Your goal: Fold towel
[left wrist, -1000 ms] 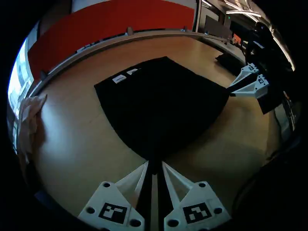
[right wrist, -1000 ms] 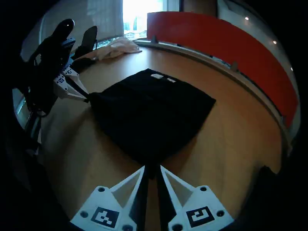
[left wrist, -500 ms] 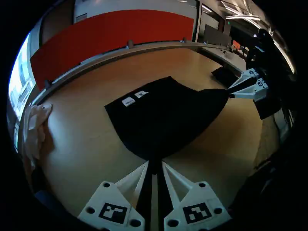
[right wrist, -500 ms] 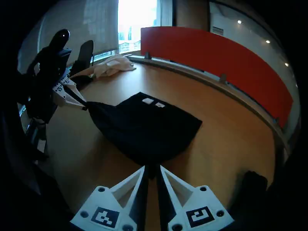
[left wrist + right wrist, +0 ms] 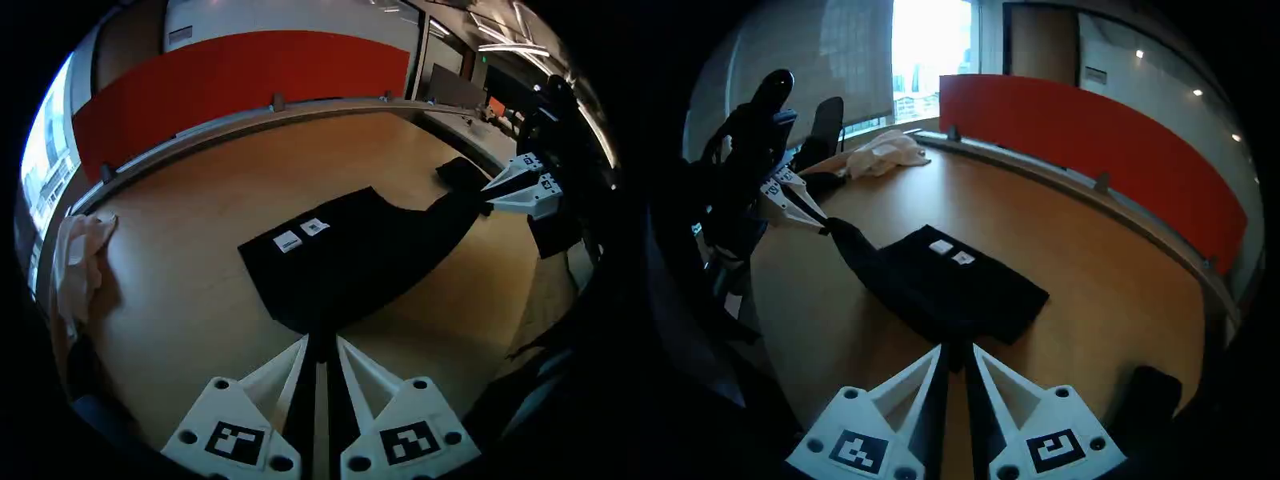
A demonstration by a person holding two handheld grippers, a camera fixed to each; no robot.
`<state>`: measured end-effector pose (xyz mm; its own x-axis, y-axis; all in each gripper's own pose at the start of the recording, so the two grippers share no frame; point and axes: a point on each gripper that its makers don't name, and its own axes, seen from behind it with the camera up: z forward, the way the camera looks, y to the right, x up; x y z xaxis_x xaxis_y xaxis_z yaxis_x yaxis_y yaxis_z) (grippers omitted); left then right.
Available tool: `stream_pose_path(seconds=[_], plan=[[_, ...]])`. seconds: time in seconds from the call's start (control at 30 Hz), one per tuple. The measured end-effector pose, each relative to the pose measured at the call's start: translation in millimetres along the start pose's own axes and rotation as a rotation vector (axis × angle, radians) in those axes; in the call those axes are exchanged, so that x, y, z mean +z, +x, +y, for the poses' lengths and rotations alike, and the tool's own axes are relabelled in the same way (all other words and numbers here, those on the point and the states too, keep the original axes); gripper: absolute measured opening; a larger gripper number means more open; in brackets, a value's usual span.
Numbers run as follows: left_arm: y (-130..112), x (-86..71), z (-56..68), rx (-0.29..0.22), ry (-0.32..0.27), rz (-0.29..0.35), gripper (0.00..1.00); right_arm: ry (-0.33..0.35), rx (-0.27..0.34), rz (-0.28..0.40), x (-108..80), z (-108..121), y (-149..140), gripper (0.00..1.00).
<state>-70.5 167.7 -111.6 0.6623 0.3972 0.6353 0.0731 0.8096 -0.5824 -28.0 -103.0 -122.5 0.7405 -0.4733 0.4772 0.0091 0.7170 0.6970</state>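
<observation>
A: What moved since a moment ago?
B: Both tongs went up, and the near edge of the towel (image 5: 360,256) came up with them. Before, the towel lay flat and wide on the bench (image 5: 176,288). Now it looks smaller and lower down.
A: What are the left tongs (image 5: 324,342) doing?
B: They are squeezed narrow. One near corner of the towel is pinched between their two fingers.
A: And the right tongs (image 5: 958,350)?
B: The same. They are narrow too, and they pinch the other near corner.
A: Can you see one pair from the other?
B: Yes. In the left gripper view the right tongs (image 5: 482,204) are far off to the right, with a dark towel corner at their tips. In the right gripper view the left tongs (image 5: 826,230) are far off to the left, with a corner at their tips too.
A: So where is the towel?
B: Its near edge hangs in the air between the two tongs and sags. Its far part lies flat on the bench.
A: Is anything on it?
B: Two small white tags (image 5: 301,234), side by side near the far edge.
A: What else is there?
B: A red wall (image 5: 240,72) runs along the far side of the bench. A pale cloth (image 5: 880,152) is bunched at the bench edge, well apart from the towel. A chair (image 5: 826,120) stands beside it, under a bright window (image 5: 928,48).
</observation>
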Motion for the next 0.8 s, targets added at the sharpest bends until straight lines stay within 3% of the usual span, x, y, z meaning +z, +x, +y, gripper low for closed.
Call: stream_pose_path(seconds=[0.5,0.8], plan=[[4.7,-19.7,14.4,0.012,-0.02,-0.006,0.08,0.005,-0.033,-0.001,-22.7,-4.9,8.4,0.13],[4.7,-20.9,15.9,-0.002,-0.021,-0.003,0.08,0.009,-0.024,-0.009,-25.1,-7.4,7.2,0.13]])
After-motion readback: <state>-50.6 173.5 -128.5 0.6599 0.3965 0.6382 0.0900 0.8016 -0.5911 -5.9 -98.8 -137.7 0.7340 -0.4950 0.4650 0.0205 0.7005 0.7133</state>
